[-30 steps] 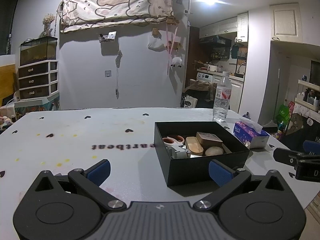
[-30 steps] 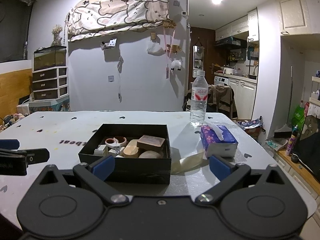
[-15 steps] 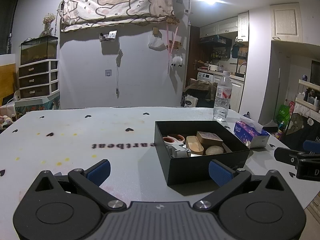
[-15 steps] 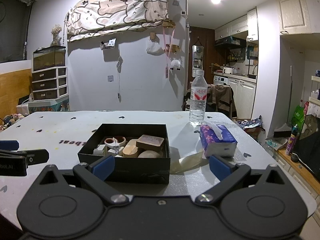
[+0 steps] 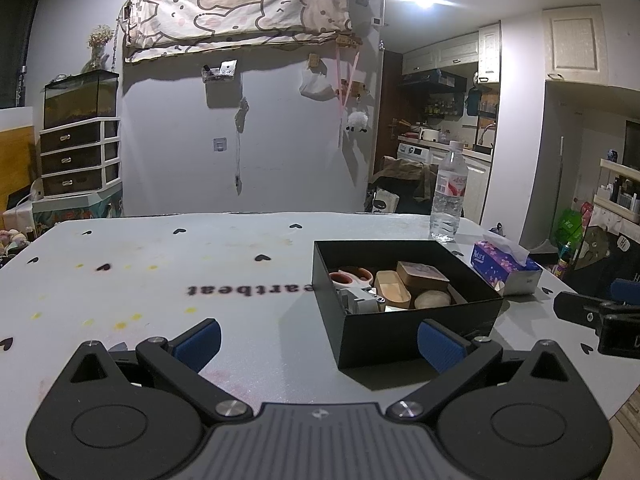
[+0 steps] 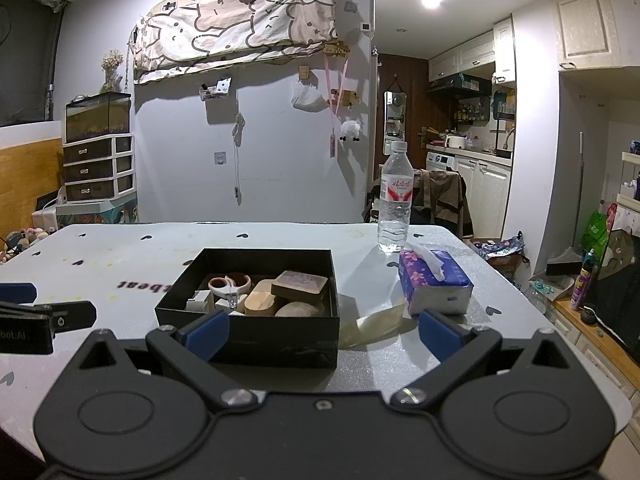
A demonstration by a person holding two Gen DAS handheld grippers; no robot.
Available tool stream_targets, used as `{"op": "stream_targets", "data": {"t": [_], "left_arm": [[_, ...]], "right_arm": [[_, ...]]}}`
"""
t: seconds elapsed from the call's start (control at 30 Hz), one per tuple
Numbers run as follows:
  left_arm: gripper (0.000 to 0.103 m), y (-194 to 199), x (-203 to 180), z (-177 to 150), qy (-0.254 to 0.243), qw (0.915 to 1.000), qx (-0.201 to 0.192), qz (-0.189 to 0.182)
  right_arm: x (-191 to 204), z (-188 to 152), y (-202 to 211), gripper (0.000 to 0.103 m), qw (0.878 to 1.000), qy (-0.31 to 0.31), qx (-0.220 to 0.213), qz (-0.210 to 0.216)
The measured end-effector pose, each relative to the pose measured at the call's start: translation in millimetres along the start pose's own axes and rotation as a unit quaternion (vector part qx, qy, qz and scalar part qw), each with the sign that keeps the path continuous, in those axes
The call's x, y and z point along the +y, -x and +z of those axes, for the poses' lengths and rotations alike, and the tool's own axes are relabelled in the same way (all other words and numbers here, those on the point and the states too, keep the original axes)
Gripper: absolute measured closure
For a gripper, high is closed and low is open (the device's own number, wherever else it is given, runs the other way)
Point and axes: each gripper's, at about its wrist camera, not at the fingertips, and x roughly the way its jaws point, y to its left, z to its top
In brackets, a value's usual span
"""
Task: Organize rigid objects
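A black open box (image 5: pixel 404 328) is sitting on the grey heart-printed worktop (image 5: pixel 160 280), and the rigid objects are lying inside it: red-handled scissors (image 6: pixel 229 282), a pale wooden oval piece (image 6: pixel 260 302), a brown rectangular block (image 6: pixel 304 283) leaning across the others, a rounded stone-like lump (image 6: pixel 299 310) and a small white part (image 6: pixel 200 300).

The left gripper (image 5: pixel 318 342) is hovering low over the worktop with its jaws spread wide and gripping nothing; the near left corner of the box is lying just ahead of its right blue pad. The right gripper (image 6: pixel 324 330) is likewise holding its jaws wide apart and empty, facing the front wall of the box, with the box's right front corner lying between the two pads.

A purple tissue pack (image 6: pixel 434 286) is resting just to the right of the box, with a yellowish plastic wrapper (image 6: pixel 376 322) lying between them. A clear water bottle (image 6: pixel 396 204) is standing upright behind the tissue pack, near the far edge of the worktop.
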Motion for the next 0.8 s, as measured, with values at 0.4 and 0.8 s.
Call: {"op": "stream_targets", "data": {"t": [0.4, 0.8], "left_arm": [[0.000, 0.2, 0.0, 0.0, 0.000, 1.0000, 0.000, 0.001], [0.000, 1.3, 1.5, -1.1, 0.000, 1.0000, 0.000, 0.001]], "right_arm": [[-0.4, 0.3, 0.5, 0.001, 1.000, 0.000, 0.000, 0.000], [-0.6, 0.1, 0.5, 0.001, 1.000, 0.000, 0.000, 0.000]]}}
